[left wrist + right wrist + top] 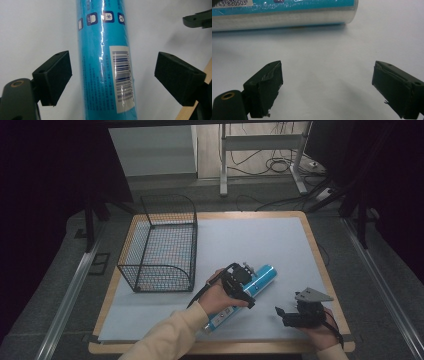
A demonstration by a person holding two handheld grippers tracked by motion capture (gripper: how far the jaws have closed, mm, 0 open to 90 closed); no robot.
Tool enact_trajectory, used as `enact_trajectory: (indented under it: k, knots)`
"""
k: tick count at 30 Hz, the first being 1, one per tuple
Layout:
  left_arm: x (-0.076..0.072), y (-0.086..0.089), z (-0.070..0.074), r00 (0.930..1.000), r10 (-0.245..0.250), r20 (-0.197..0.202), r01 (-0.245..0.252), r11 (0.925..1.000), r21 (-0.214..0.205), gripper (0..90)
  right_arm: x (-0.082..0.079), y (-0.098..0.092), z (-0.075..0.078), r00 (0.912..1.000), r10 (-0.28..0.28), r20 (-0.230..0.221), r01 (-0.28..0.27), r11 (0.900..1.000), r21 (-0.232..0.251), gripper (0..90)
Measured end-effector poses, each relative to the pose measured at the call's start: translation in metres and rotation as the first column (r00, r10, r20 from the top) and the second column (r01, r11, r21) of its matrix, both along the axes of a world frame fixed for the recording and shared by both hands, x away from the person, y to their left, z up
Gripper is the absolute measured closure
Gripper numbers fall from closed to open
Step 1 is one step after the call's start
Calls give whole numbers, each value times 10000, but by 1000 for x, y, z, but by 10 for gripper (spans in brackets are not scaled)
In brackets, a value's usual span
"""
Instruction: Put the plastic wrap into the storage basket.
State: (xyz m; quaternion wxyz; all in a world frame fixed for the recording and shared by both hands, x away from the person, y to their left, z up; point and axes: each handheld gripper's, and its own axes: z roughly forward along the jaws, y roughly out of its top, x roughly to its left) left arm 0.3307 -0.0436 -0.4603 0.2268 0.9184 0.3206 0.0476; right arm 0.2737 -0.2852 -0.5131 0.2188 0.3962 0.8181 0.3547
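Observation:
A blue film-wrapped roll [261, 276] with a barcode label lies slantwise on the pale sheet [250, 240], right of the centre. My left gripper [247, 286] hovers over its middle. In the left gripper view the roll [105, 62] runs between the wide-apart jaws, and the pads [53, 77] stand clear of it on both sides, so the left gripper [112, 77] is open. My right gripper [282, 314] rests low at the front right, a short way from the roll. In the right gripper view it [327, 85] is open over bare sheet, with the roll's end [287, 15] lying across beyond it.
A black wire basket [161, 245] stands on the left part of the table, open at the top. The wooden table edge [320, 270] borders the sheet on the right. A metal desk frame and cables [280, 165] stand on the floor beyond the table.

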Motion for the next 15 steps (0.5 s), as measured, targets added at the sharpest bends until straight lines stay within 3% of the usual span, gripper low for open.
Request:
enact_trajectory:
  k: [15]
  knots:
    - [12,-11,-19,9979,345,-549,-310,9975,639,164,0,0,0,10000,-78,4,78,10000,-20,100]
